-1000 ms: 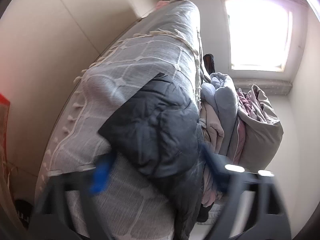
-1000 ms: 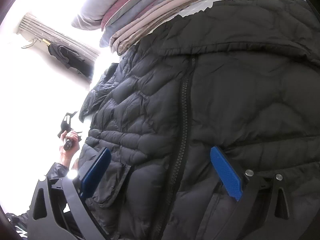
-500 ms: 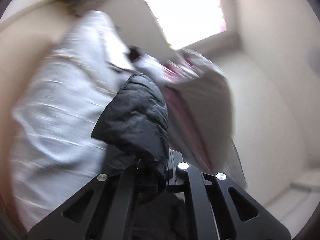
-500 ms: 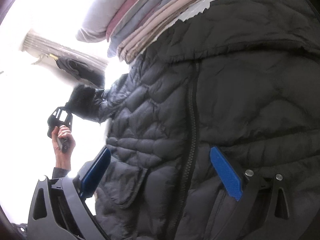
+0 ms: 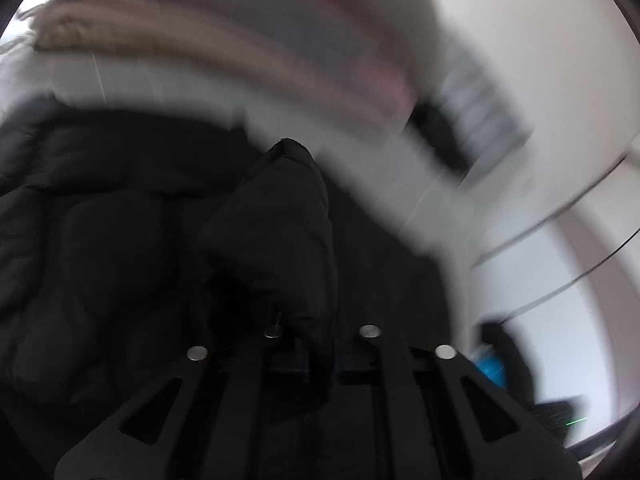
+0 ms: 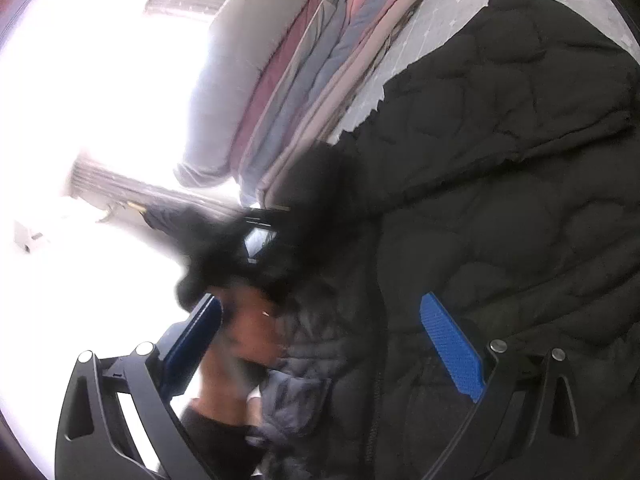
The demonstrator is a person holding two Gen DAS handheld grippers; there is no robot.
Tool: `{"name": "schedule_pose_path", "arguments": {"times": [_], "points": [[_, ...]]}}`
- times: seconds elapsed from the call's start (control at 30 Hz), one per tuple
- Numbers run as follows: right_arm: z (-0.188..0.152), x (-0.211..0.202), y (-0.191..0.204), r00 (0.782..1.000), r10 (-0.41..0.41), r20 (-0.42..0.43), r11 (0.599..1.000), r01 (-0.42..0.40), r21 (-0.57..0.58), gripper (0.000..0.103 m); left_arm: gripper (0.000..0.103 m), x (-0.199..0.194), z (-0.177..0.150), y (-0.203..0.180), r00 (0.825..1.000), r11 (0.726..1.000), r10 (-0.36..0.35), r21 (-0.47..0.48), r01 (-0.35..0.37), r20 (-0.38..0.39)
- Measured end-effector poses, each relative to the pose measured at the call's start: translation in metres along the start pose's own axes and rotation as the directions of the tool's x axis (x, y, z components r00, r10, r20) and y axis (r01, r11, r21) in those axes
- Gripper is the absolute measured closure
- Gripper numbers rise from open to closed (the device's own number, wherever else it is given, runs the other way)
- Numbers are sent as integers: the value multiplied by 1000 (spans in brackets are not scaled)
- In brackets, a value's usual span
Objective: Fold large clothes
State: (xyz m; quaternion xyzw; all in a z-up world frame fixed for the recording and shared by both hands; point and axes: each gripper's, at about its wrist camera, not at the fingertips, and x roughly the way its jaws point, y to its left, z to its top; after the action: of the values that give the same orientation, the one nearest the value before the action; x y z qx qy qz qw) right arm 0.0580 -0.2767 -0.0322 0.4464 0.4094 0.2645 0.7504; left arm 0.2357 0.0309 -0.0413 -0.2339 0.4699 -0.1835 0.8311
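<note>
In the last second my left gripper (image 5: 316,356) clamped the jacket (image 6: 500,200) sleeve (image 5: 276,232) and swung it over the jacket's body. My right gripper (image 6: 320,344) hangs spread apart above the front, so the first fold looks underway.

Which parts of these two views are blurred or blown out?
Left wrist view: motion blur smears the folded stack and the wall; the black jacket pinched in the left hand-held gripper stays fairly sharp but dark. Right wrist view: the window side is blown out; the hand is smeared.
</note>
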Motion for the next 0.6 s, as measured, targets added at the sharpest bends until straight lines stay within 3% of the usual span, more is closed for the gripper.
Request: {"name": "schedule_pose_path", "arguments": {"times": [0.07, 0.23, 0.4, 0.53, 0.6], "points": [[2, -5, 0, 999, 31, 8, 999, -31, 16, 7, 83, 27, -13, -8, 994, 995, 90, 42, -87, -66], [6, -17, 0, 996, 87, 23, 995, -88, 56, 7, 50, 28, -19, -36, 991, 984, 128, 125, -123, -28], [9, -29, -3, 993, 111, 49, 990, -115, 79, 7, 43, 32, -28, -66, 994, 974, 109, 200, -102, -26], [10, -38, -9, 991, 102, 86, 988, -110, 105, 7, 33, 60, -43, -75, 990, 981, 87, 184, -66, -111], [11, -38, -12, 991, 93, 91, 988, -104, 118, 7, 33, 65, -46, -74, 988, 981, 99, 181, -77, -119]]}}
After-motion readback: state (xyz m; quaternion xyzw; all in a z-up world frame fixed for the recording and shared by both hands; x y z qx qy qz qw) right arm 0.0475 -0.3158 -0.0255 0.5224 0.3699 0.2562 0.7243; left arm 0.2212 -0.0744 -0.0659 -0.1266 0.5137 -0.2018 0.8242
